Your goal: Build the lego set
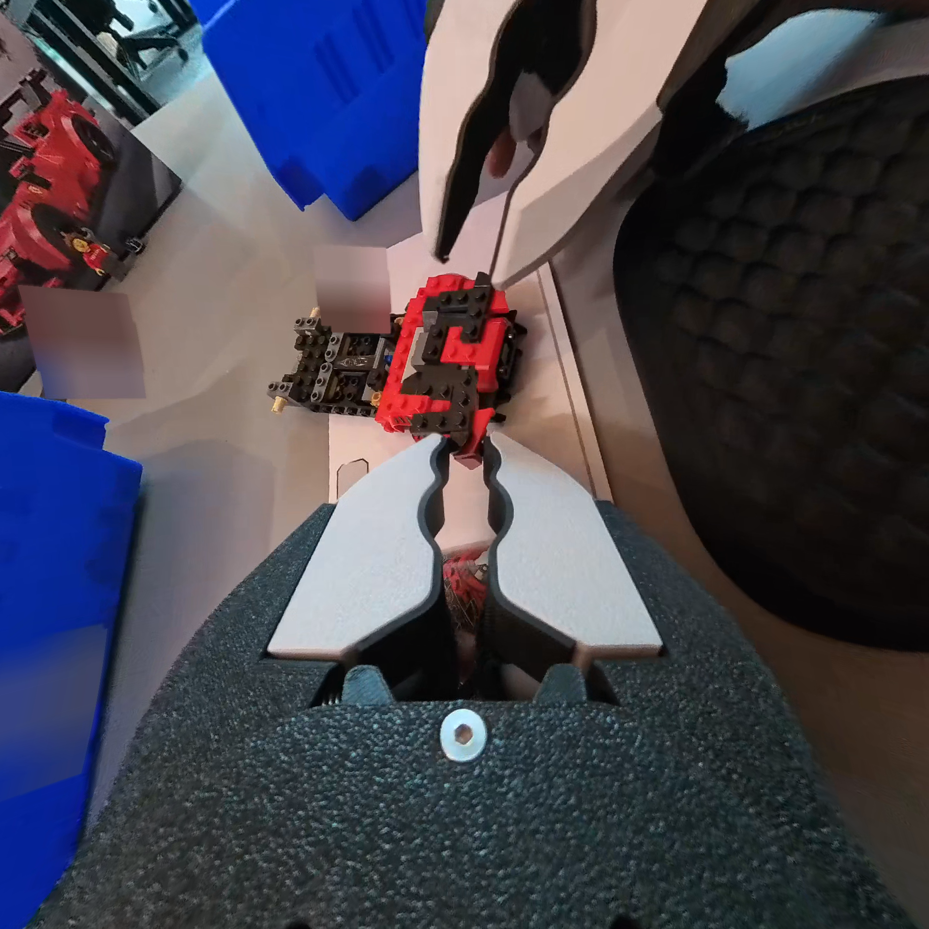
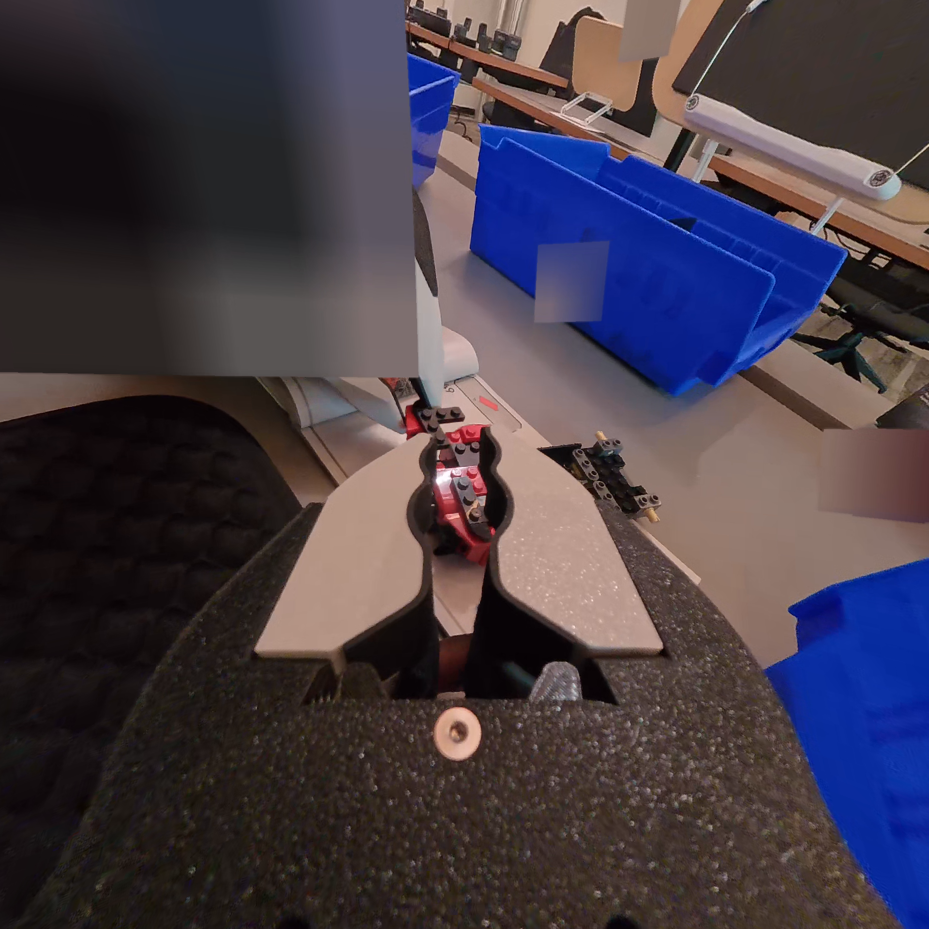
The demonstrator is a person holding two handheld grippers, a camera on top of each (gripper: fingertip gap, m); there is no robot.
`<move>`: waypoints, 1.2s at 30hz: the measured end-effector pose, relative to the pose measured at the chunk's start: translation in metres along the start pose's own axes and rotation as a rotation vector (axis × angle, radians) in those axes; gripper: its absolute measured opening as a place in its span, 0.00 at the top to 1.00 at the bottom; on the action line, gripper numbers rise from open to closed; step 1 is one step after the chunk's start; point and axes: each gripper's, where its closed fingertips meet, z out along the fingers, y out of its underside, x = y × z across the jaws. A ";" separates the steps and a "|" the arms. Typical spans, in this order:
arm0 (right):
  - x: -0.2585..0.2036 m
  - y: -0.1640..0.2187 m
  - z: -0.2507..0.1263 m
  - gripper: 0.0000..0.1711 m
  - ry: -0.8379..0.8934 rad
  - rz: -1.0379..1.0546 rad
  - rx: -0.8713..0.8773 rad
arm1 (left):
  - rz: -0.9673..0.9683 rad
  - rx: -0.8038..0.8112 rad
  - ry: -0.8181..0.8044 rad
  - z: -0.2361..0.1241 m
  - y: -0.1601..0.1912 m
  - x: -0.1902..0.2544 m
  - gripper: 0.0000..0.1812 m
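The left tool [image 1: 465, 445] clamps the near end of the red-and-black lego car [image 1: 447, 362] on the counter [image 1: 221, 281] (blue bins [image 1: 321, 95] beside it); the right tool [image 2: 458, 442] pinches its far edge.

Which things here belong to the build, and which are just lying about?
In the job:
- red and black brick car body
- black studded chassis frame
- left gripper
- right gripper

Lying about:
- blue plastic bins
- black quilted pad
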 end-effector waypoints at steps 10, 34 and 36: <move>-0.003 -0.005 -0.005 0.92 -0.045 0.020 0.046 | 0.047 -0.028 -0.007 0.005 0.000 -0.002 0.94; 0.000 0.008 -0.020 0.92 -0.100 0.009 0.006 | 0.073 -0.030 0.060 0.002 0.001 0.006 0.94; 0.002 0.006 -0.022 0.92 -0.105 0.029 0.022 | 0.082 -0.037 0.055 0.003 0.002 0.005 0.94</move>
